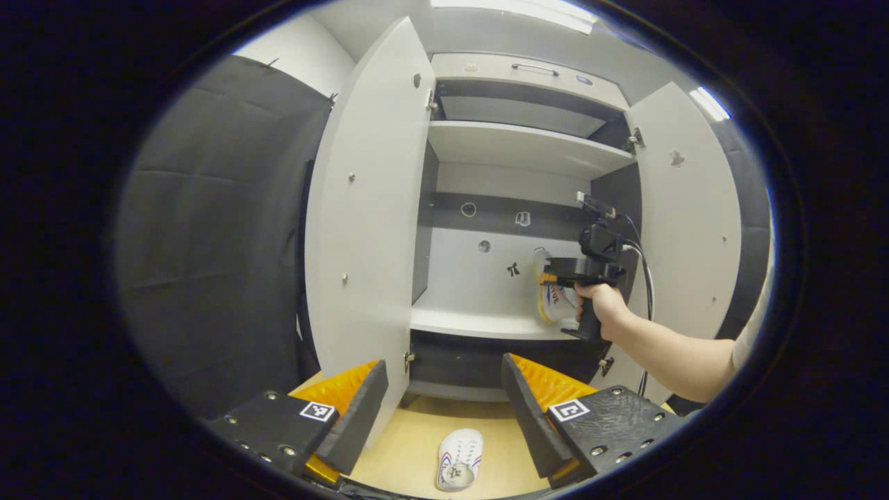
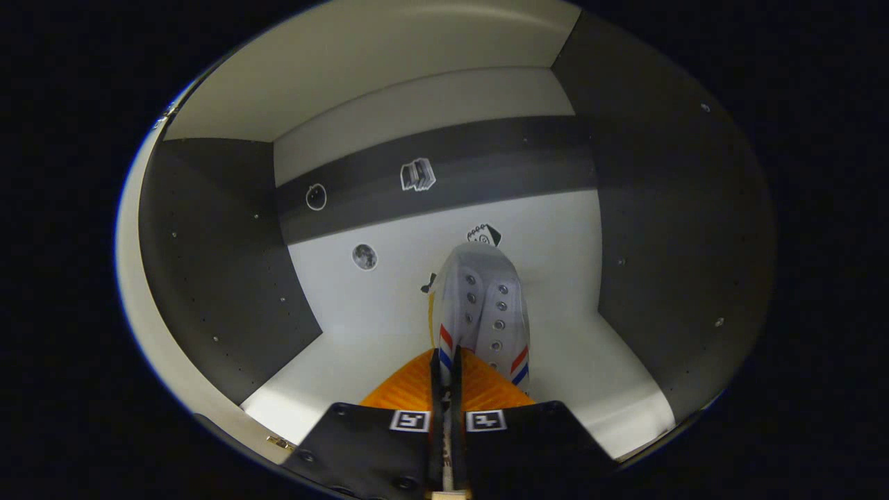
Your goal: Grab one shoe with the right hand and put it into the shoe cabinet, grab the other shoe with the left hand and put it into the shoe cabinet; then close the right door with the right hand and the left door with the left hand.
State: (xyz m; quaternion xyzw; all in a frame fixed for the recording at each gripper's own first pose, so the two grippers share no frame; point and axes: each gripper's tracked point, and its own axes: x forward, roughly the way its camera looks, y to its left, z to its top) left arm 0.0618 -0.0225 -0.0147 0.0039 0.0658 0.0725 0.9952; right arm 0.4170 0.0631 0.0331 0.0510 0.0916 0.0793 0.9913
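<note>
One shoe (image 2: 483,305) pointed toe-first toward the cabinet's (image 1: 528,142) back wall, clamped in the right gripper (image 2: 444,389); left gripper (image 1: 444,410) gaped above the floor shoe (image 1: 458,460).

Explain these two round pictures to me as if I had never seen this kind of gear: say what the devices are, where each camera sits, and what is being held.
There is no robot here. A person holds a hand-held two-finger gripper in each hand, and a small fisheye camera rides on each one, looking forward along its two fingers.

The left gripper view looks at the shoe cabinet, with the left door and the right door swung open. The left gripper is open and holds nothing. Below it, one shoe lies on the floor. Farther off, a hand holds the right gripper in over a shelf.

The right gripper view is taken from inside that compartment. There the right gripper is shut on the other shoe, pinching its edge, above the shelf.
</note>
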